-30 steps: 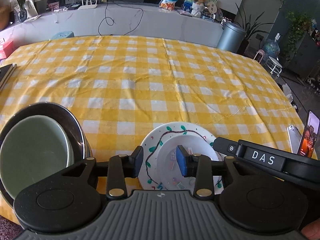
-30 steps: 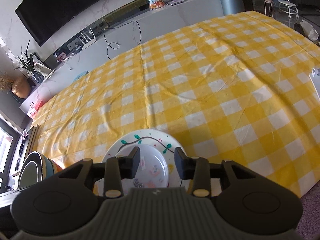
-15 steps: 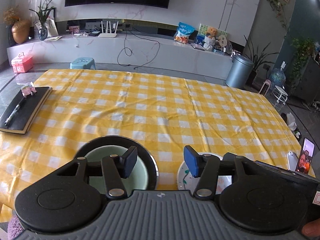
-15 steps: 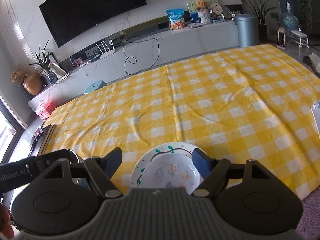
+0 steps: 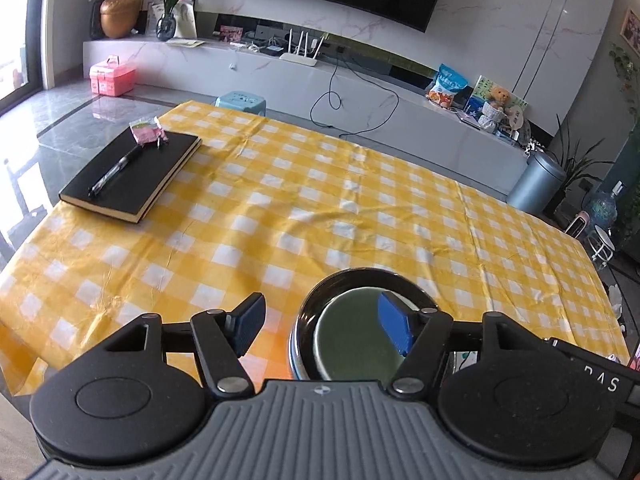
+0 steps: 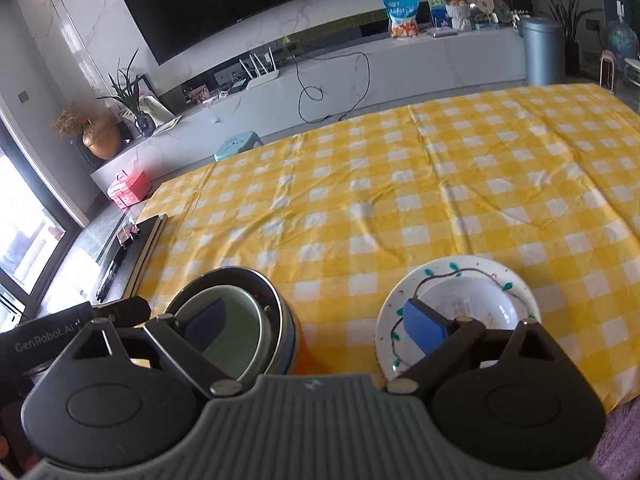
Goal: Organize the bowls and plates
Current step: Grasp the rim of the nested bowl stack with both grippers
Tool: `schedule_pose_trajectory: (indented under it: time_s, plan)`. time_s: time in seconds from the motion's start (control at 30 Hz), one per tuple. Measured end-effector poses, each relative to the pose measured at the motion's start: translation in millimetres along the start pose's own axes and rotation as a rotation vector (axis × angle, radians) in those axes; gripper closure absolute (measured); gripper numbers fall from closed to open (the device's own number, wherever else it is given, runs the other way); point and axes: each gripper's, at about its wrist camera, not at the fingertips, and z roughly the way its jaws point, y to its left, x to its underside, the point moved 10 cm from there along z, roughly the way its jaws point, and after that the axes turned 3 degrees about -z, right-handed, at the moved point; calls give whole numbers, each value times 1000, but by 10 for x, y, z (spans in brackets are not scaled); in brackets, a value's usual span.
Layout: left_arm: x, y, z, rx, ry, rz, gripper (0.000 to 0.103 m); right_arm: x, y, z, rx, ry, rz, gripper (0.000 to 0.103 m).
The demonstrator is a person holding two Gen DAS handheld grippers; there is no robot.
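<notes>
A stack of bowls, a dark metal one with a pale green bowl inside, stands near the front edge of the yellow checked table. My left gripper hovers over it, jaws opening, pads pressing on nothing; its right finger overlaps the stack. In the right wrist view the same stack of bowls lies under the left finger, and a white plate with a green vine pattern, carrying a smaller white dish, lies under the right finger. My right gripper is wide and still opening, empty, over the cloth between them.
A black notebook with a pen and a pink packet on it lies at the table's far left corner. The right gripper's body is close on the left one's right side. Beyond the table are a low marble cabinet, a blue stool and a grey bin.
Both grippers opened from half closed to wide and drew back and up from the white plate. The left view swung left, so the bowl stack moved to its right finger and the notebook appeared.
</notes>
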Motion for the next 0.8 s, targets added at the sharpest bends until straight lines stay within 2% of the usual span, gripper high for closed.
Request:
schedule_pose_trajectory:
  time_s: [0.1,0.2,0.27,0.37,0.43,0.5,0.67,0.8]
  plan:
    - [79,109,108,42,51,-72,27,82,40,134,10,55,13,12]
    - [192,203,233,82,116,-149,27,178,68,261,-20,114,52,13]
    - [256,253,309,96,145,-181,27,233,80,351,-28,150,72,19]
    - [313,324,397,108,170,-228,30,307,103,480,-33,201,83,22]
    - [338,365,448,121,186,-263,32,337,114,537,-34,220,85,32]
    - [369,391,499,133,208,-292,33,363,125,606,-38,243,91,32]
    - [422,375,591,147,242,-297,34,410,128,732,-66,285,133,34]
    - [409,379,620,136,242,-290,41,422,127,797,-72,301,144,35]
